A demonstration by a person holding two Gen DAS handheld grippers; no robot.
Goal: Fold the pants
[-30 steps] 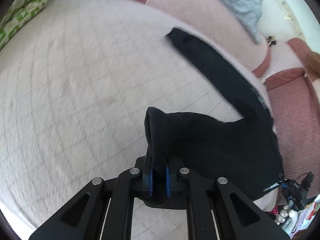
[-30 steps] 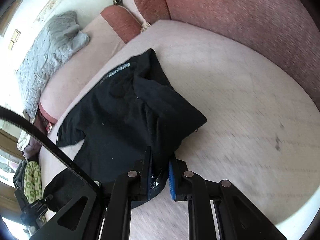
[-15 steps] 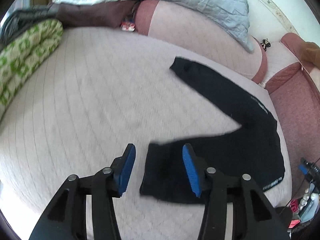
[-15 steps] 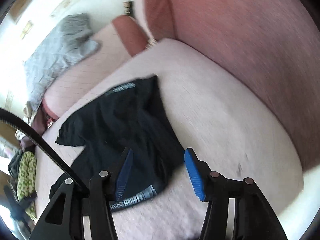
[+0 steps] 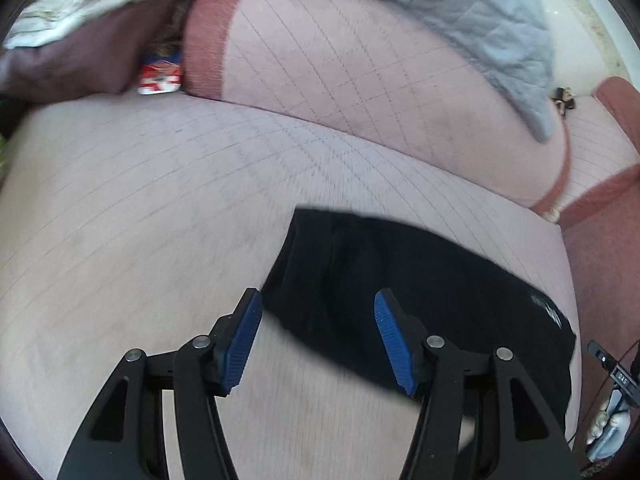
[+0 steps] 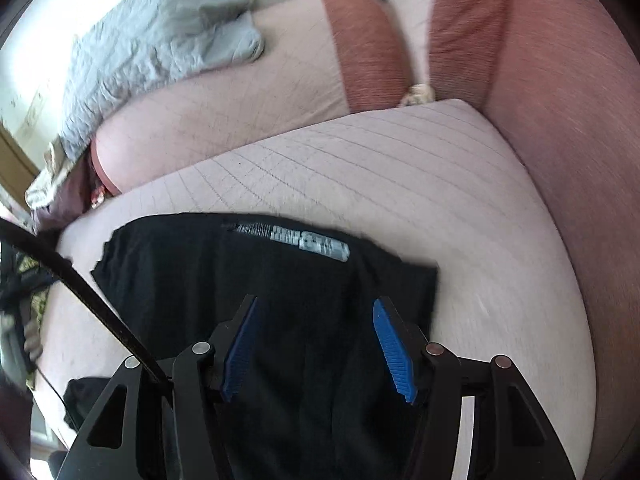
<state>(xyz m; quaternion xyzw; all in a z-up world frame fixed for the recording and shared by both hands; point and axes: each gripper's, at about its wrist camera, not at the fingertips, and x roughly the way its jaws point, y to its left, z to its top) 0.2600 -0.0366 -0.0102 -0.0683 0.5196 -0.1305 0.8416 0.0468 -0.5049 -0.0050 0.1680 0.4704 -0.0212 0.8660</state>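
Observation:
The black pants [image 5: 404,280] lie flat on the pale pink quilted sofa seat [image 5: 140,208]. In the left wrist view a leg end with its cuff points toward the sofa back. My left gripper [image 5: 318,312] is open and empty, above and just short of that leg end. In the right wrist view the pants [image 6: 256,280] show a grey printed label [image 6: 308,242] near their far edge. My right gripper [image 6: 314,320] is open and empty, hovering over the black fabric. Both views are blurred.
A quilted pink backrest cushion [image 5: 360,68] with a grey blanket [image 5: 460,12] over it stands behind the seat. A reddish armrest [image 6: 568,120] borders the right side. A red and white packet [image 5: 160,76] is wedged by dark bedding at far left. A black cable [image 6: 92,304] crosses the right view.
Both grippers let go of the pants, opened wide, and lifted. The left one then moved forward to the far leg end; the right one moved over the fabric.

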